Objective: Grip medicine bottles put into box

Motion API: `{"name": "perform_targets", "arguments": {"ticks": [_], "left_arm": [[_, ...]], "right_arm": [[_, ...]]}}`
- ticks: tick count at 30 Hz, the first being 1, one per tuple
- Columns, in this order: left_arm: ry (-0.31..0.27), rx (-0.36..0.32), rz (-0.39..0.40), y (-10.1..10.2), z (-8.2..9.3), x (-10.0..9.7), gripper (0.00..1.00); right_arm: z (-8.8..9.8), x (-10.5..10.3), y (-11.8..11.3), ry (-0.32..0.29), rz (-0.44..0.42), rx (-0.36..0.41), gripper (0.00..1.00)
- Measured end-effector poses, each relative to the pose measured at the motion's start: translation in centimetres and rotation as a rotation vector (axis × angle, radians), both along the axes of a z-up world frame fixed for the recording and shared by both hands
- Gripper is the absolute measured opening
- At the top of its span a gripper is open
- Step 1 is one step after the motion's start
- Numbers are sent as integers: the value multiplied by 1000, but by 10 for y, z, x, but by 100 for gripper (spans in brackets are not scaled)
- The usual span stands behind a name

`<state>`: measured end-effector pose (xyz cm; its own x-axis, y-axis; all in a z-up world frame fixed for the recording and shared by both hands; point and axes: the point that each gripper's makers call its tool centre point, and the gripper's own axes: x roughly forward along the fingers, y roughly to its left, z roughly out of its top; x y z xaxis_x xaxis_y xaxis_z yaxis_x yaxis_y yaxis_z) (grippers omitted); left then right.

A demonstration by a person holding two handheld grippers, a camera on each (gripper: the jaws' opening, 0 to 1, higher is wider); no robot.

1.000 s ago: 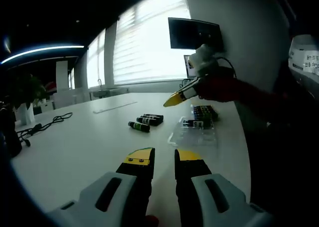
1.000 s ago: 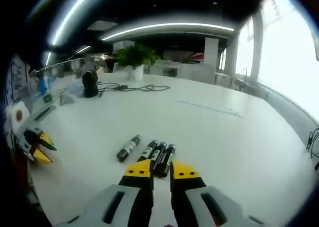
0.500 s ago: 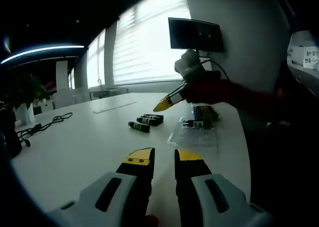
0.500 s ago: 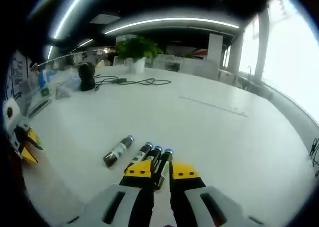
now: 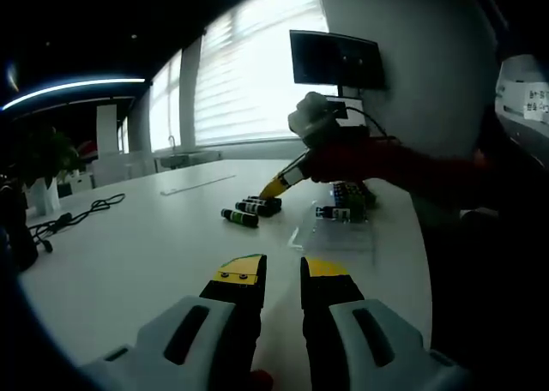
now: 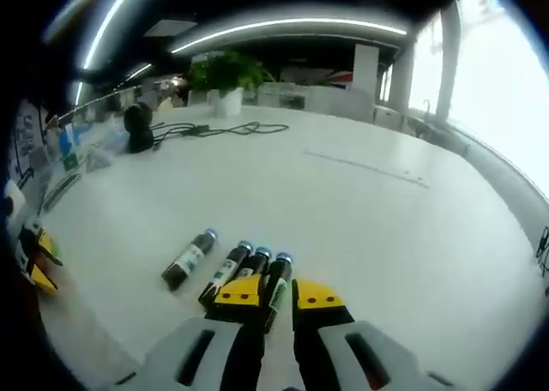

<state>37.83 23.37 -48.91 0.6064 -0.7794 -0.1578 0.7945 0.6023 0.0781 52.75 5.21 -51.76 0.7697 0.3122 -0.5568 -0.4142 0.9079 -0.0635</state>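
Four medicine bottles [image 6: 230, 273] are lying on the white surface [image 6: 360, 228] in your right gripper view: one apart at the left [image 6: 190, 259], three side by side. Your right gripper [image 6: 276, 295] is reaching down over the rightmost bottle [image 6: 277, 281], its fingers [image 6: 238, 291] slightly parted with that bottle showing between them; I cannot tell whether they are touching it. In your left gripper view, your left gripper [image 5: 282, 272] is hovering above the surface with its fingers a little apart, holding nothing. Farther right there, the clear box [image 5: 336, 230] is sitting near the bottles [image 5: 250, 209], with several bottles already inside.
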Motion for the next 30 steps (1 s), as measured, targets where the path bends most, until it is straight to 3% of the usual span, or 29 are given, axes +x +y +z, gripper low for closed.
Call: {"name": "perform_targets", "arguments": {"ticks": [14, 30], "left_arm": [[-1, 12, 4, 0, -2, 1, 10], [-4, 19, 9, -1, -2, 1, 10]], "right_arm": [[-13, 3, -9, 52, -28, -55, 8], [-14, 4, -10, 64, -13, -24, 8]]}}
